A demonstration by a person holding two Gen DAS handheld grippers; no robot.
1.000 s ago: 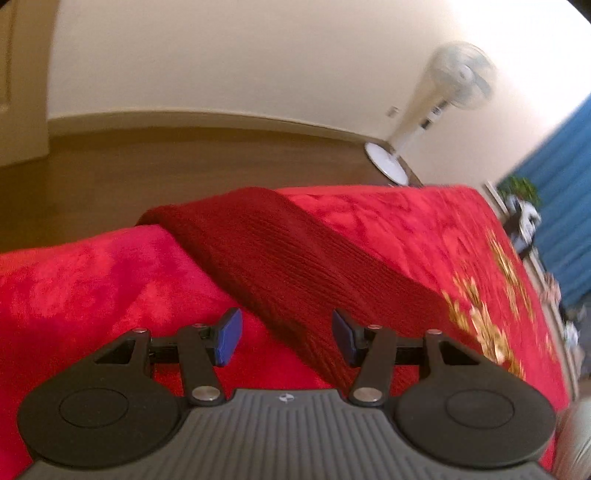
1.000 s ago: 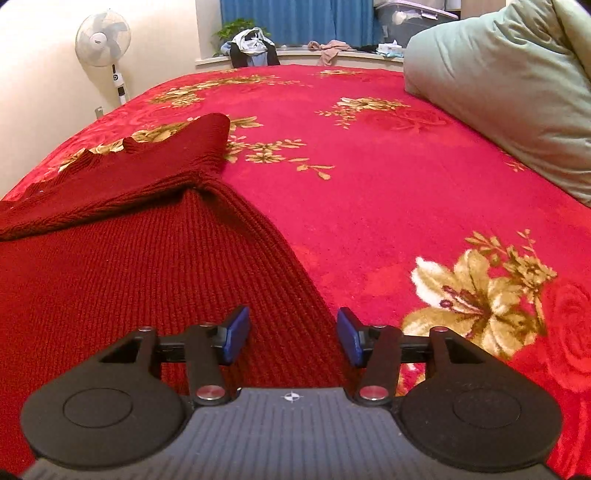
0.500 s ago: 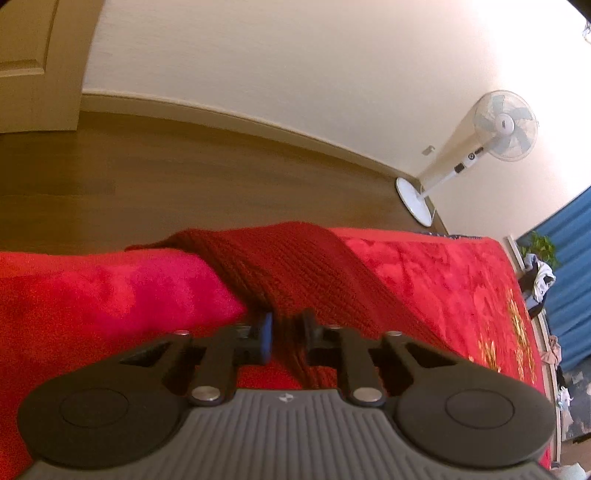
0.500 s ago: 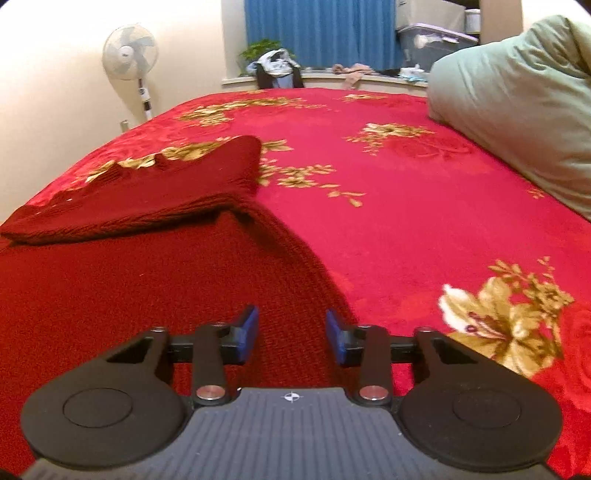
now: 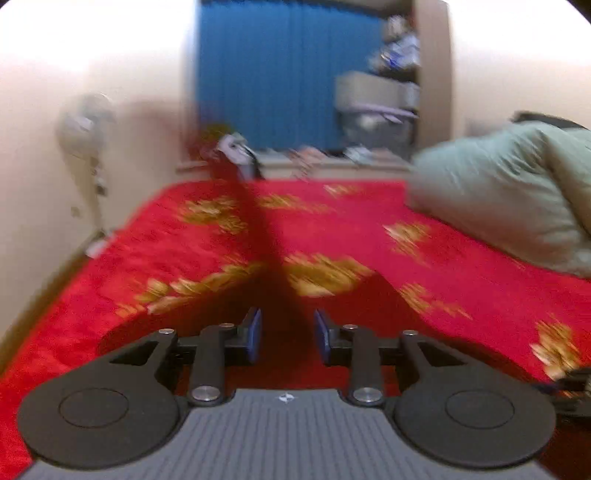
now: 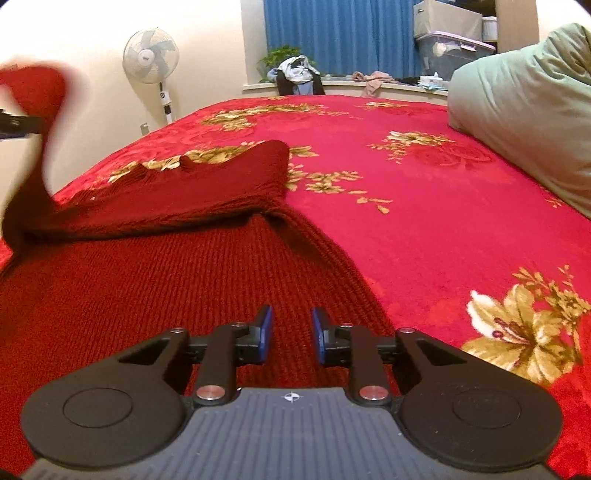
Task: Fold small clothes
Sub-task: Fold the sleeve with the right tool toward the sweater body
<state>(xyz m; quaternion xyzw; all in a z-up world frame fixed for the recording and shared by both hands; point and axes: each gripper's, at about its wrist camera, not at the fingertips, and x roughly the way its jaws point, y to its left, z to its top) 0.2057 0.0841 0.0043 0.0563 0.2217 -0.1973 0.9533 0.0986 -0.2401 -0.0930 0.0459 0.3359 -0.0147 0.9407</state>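
A dark red knitted sweater (image 6: 155, 273) lies on the red flowered bedspread (image 6: 424, 206), one sleeve folded across its top. My right gripper (image 6: 290, 334) rests low over the sweater's right edge, jaws partly closed with a gap and nothing between them. At the far left of the right wrist view a raised part of the sweater (image 6: 33, 99) hangs blurred in the air beside the left gripper's tip (image 6: 14, 123). In the blurred left wrist view my left gripper (image 5: 286, 334) has parted jaws, and a dark strip of sweater (image 5: 269, 243) rises from between them.
A grey-green pillow (image 6: 524, 122) lies at the bed's right side. A standing fan (image 6: 151, 61) is by the left wall. A sill with a plant and clothes (image 6: 299, 74), blue curtains (image 6: 340, 33) and storage boxes (image 6: 450, 44) are behind the bed.
My left gripper closed on the sweater's left edge, then swung up and right toward the bed, lifting cloth; its jaws now stand apart. My right gripper's jaws narrowed.
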